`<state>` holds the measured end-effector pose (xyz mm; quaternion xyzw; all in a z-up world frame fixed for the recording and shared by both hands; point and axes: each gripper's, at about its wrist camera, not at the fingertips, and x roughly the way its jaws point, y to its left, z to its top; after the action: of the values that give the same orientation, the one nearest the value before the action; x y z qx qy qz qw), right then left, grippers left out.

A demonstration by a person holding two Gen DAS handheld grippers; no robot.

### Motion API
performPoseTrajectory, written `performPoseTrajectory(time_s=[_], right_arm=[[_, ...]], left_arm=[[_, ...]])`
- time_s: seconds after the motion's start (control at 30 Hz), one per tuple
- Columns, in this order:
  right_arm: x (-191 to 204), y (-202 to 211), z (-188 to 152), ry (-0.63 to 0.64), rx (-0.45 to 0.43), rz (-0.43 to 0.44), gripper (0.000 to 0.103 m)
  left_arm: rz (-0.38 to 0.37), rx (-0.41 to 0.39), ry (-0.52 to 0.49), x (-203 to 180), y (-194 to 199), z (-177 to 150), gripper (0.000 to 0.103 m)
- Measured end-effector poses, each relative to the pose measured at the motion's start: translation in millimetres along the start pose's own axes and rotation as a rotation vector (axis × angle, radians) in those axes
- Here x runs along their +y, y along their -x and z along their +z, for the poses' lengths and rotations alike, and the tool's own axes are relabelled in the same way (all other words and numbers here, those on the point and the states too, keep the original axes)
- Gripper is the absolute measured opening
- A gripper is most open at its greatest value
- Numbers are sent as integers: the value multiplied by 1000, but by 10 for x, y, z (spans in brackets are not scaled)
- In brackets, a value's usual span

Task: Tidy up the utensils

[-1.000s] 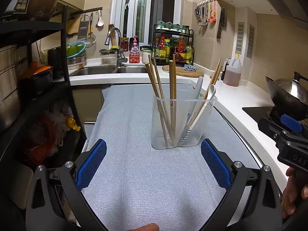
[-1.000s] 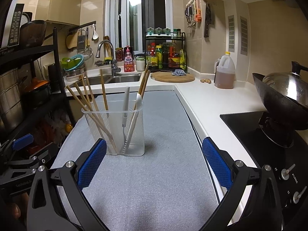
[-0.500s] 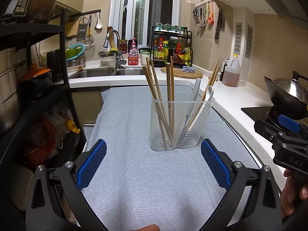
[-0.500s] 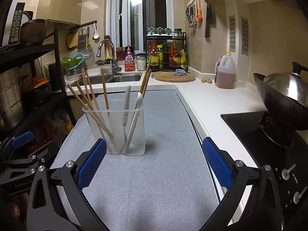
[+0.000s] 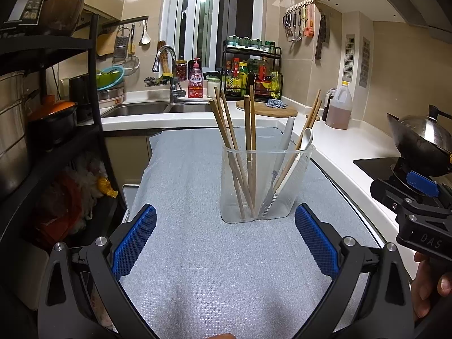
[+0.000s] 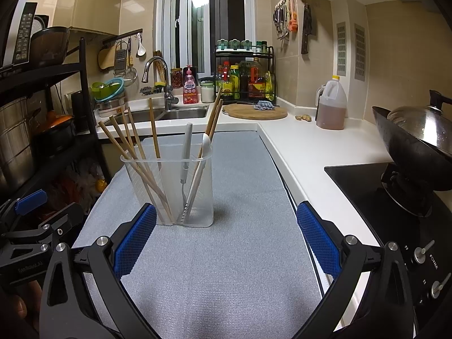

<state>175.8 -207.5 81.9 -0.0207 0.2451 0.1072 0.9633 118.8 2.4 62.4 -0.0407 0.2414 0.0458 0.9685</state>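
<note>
- Ahead of both grippers, a clear plastic utensil holder (image 5: pixel 267 183) stands upright on a grey textured mat (image 5: pixel 214 260); the left gripper (image 5: pixel 224 238) has its blue-padded jaws spread wide and empty, the holder just beyond them and roughly centred; the right gripper (image 6: pixel 226 238) is likewise spread and empty, the holder just beyond its left pad
- Inside the holder lean wooden chopsticks (image 5: pixel 250 147), a grey-handled utensil (image 5: pixel 284 147) and a white spoon (image 5: pixel 303 147), their tips crossing near the base
- Compared with a second ago, the holder sits slightly lower and closer in the left view; in the right view it looks much the same; both pairs of jaws are as wide as before
- Around the mat runs a white countertop (image 6: pixel 310 147); a steel sink with a curved tap (image 6: pixel 180 111) lies behind, a black wok (image 6: pixel 415 144) sits on a dark hob at right, and a black shelf rack (image 6: pixel 42 90) stands at left
</note>
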Motion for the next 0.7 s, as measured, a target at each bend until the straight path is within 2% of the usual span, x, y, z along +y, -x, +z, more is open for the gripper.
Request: performPoseTrajectory(time_s=[0.7], right_arm=[[21, -13, -38, 2, 5, 2, 98]], left_arm=[[6, -11, -9, 1, 24, -8, 95]])
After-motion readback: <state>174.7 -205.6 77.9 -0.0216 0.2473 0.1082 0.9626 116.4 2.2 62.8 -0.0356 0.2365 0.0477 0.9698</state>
